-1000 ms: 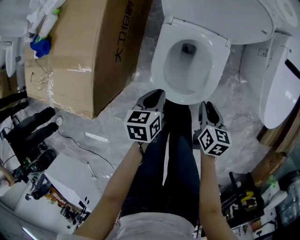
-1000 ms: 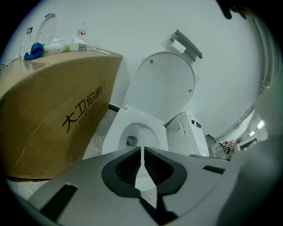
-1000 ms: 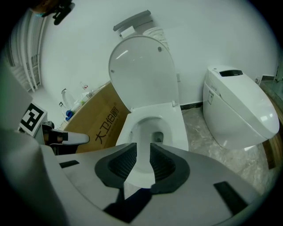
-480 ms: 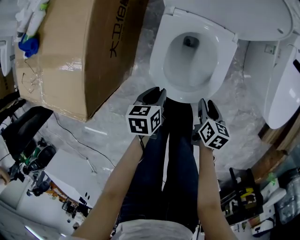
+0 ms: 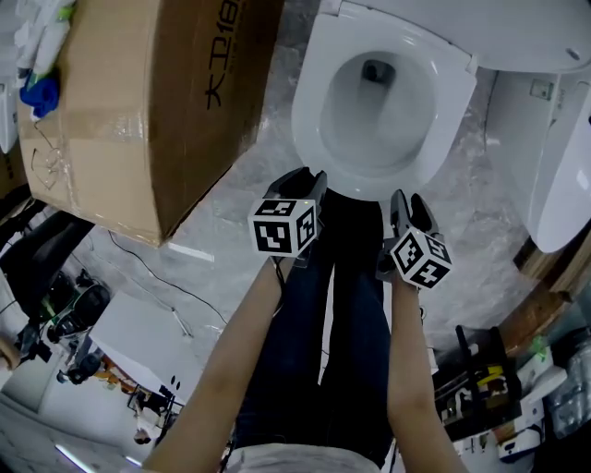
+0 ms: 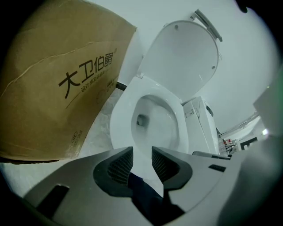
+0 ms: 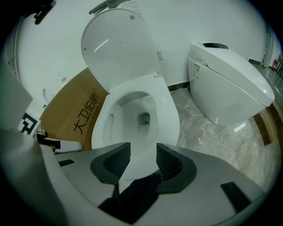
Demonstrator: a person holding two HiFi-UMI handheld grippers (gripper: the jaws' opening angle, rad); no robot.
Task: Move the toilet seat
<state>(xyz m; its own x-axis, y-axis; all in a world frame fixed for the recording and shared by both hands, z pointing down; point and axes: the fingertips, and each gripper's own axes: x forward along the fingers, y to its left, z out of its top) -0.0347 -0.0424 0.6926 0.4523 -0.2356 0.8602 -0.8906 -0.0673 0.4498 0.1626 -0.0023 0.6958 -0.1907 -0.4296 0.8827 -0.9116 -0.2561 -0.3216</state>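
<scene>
Directly ahead of left gripper (image 5: 307,180) and right gripper (image 5: 406,201): toilet seat (image 5: 312,111), down flat on the bowl (image 5: 374,102), long axis running away toward the raised lid (image 5: 517,28). Hover side by side just short of its front rim, neither clearly nearer. Both opening, nothing between either pair of jaws.

Dark blue jeans (image 5: 355,369) on both legs — a pale grey top (image 5: 305,459) at the waist, forearms (image 5: 242,342) bare.
</scene>
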